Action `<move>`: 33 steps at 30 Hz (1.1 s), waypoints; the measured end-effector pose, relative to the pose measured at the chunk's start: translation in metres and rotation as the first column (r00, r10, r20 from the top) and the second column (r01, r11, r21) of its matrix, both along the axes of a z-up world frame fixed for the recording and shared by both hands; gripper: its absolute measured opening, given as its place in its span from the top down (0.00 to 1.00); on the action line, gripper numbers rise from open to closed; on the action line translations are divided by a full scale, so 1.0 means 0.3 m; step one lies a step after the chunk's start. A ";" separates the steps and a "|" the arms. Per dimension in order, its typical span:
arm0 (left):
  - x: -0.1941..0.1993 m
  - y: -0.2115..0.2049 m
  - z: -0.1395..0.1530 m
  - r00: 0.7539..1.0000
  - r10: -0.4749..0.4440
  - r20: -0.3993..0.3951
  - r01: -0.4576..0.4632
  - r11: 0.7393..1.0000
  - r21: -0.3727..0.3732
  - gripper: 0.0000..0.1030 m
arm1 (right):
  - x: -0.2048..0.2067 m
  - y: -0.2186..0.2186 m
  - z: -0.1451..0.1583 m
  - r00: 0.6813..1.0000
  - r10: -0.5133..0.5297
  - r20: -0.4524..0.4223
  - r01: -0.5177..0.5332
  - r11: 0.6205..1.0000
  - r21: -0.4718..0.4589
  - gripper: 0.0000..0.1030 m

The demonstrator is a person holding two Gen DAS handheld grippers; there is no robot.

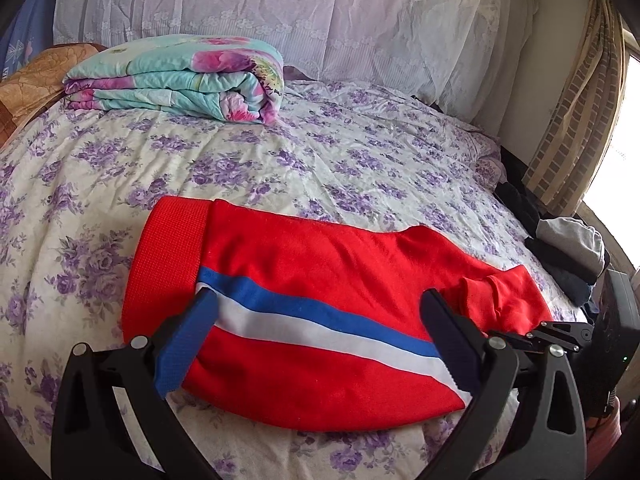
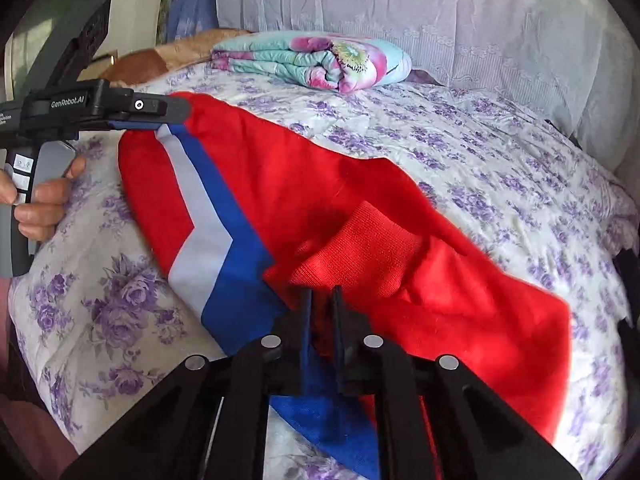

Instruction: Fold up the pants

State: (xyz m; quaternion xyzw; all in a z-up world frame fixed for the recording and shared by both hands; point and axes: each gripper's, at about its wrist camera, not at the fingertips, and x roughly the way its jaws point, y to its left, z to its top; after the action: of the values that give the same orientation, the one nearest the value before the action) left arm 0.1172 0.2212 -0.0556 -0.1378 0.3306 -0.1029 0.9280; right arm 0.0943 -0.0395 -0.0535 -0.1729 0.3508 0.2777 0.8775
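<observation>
From my left wrist, my left gripper [image 1: 320, 312] stands wide open, holding nothing, its fingers [image 1: 188, 344] straddling the pants [image 1: 320, 280] where the blue and white stripe runs. The pants lie on the bed [image 1: 280, 160] near its near edge, long axis running left to right across my view, waistband at the left. A folded quilt [image 1: 180, 80] sits well apart toward the far-left corner.

From my right wrist, my right gripper [image 2: 322, 300] is pinched nearly shut on a raised fold of the pants [image 2: 280, 184]. The cloth stretches away up-left toward the left gripper [image 2: 168, 114]. I judge my right hand carries this fold toward the left.
</observation>
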 end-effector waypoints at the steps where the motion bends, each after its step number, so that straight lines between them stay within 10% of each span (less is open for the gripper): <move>1: -0.001 0.002 0.001 1.000 0.000 0.001 0.000 1.000 -0.001 0.04 | -0.006 -0.012 0.021 1.000 0.004 -0.016 -0.003 1.000 0.031 0.75; 2: -0.002 0.003 0.005 1.000 0.000 0.003 0.000 1.000 -0.006 0.04 | -0.015 -0.033 0.050 1.000 0.010 -0.026 -0.008 0.996 0.085 0.63; 9: -0.057 -0.155 0.158 0.984 -0.125 0.129 0.124 0.992 0.011 0.05 | 0.012 -0.363 0.178 0.969 -0.242 -0.044 0.241 0.900 0.363 0.63; 13: -0.018 -0.388 0.170 0.935 -0.326 0.140 0.331 0.943 -0.019 0.13 | 0.136 -0.472 -0.025 0.883 -0.418 -0.213 0.458 0.867 0.198 0.79; 17: 0.073 -0.581 0.024 0.896 -0.439 -0.062 0.441 0.897 0.023 0.51 | 0.107 -0.524 -0.034 0.884 -0.414 -0.217 0.460 0.853 0.246 0.80; 19: 0.117 -0.603 -0.070 0.891 -0.418 -0.174 0.430 0.902 0.032 0.52 | 0.101 -0.526 -0.011 0.887 -0.418 -0.196 0.455 0.864 0.218 0.78; 26: 0.106 -0.572 -0.083 0.896 -0.414 -0.158 0.417 0.909 -0.018 0.51 | 0.161 -0.507 0.044 0.910 -0.382 -0.160 0.413 0.856 0.309 0.52; 28: 0.106 -0.579 -0.083 0.897 -0.414 -0.153 0.418 0.908 -0.008 0.51 | 0.226 -0.512 -0.054 0.883 -0.403 -0.239 0.455 0.861 0.227 0.52; 33: 0.114 -0.587 -0.079 0.898 -0.413 -0.149 0.417 0.909 -0.005 0.51 | 0.146 -0.550 0.083 0.898 -0.413 -0.153 0.440 0.841 0.314 0.54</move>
State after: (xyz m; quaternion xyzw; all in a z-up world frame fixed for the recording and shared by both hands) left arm 0.1514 0.0450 -0.0795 -0.0588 0.4211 -0.2832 0.8597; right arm 0.1382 -0.2045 -0.0287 0.0752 0.3614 0.1386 0.9190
